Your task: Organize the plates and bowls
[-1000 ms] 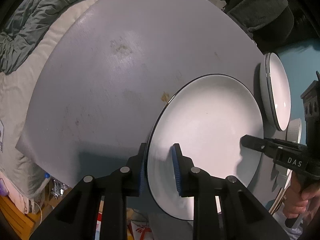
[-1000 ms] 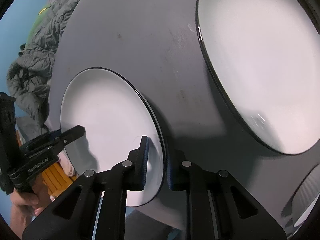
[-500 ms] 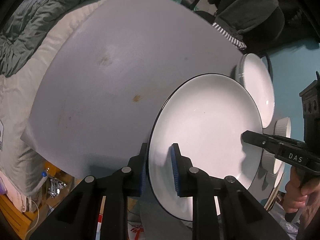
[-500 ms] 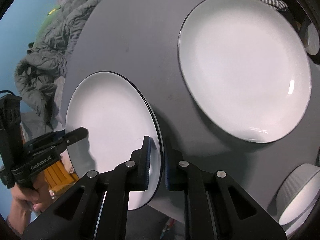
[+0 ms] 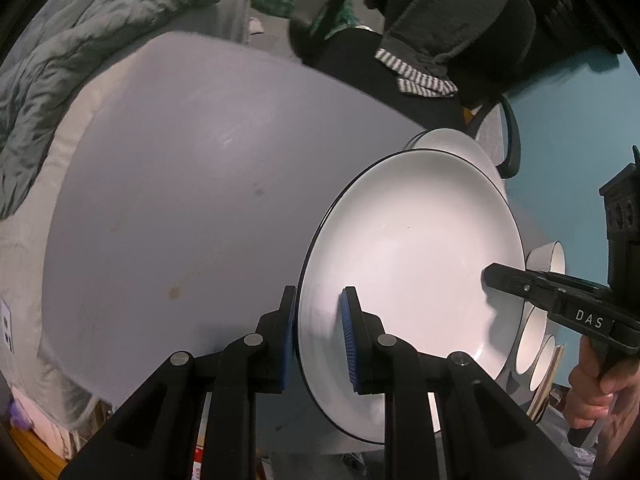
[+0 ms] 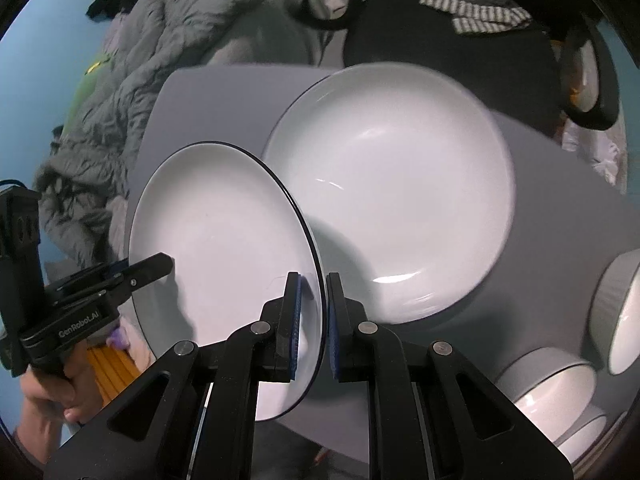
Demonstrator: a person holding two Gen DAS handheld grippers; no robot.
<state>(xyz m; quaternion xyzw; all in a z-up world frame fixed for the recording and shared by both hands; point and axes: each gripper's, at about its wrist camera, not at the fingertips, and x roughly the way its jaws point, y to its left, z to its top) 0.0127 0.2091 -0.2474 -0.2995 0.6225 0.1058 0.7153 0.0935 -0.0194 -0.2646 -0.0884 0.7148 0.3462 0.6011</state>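
Note:
A white plate with a dark rim [image 5: 408, 264] hangs tilted above the grey table [image 5: 192, 184], held from two sides. My left gripper [image 5: 320, 320] is shut on its near-left rim, with blue pads on both faces. My right gripper [image 6: 316, 312] is shut on the opposite rim of the same plate [image 6: 224, 256]. Each gripper shows in the other's view: the right gripper [image 5: 516, 284] and the left gripper [image 6: 148, 268]. A second large white plate [image 6: 392, 188] lies flat on the table just beyond the lifted one.
Several white bowls [image 6: 552, 392] sit at the table's right edge, one more bowl [image 6: 624, 312] beside them. A grey quilt [image 5: 60, 52] lies past the left edge. A black chair with clothes [image 5: 440, 20] stands behind the table. A hand [image 5: 600, 384] grips the right handle.
Both grippers have risen with the plate and shifted toward the second plate. The table looks farther below, and the second plate and the bowls have come fully into the right wrist view.

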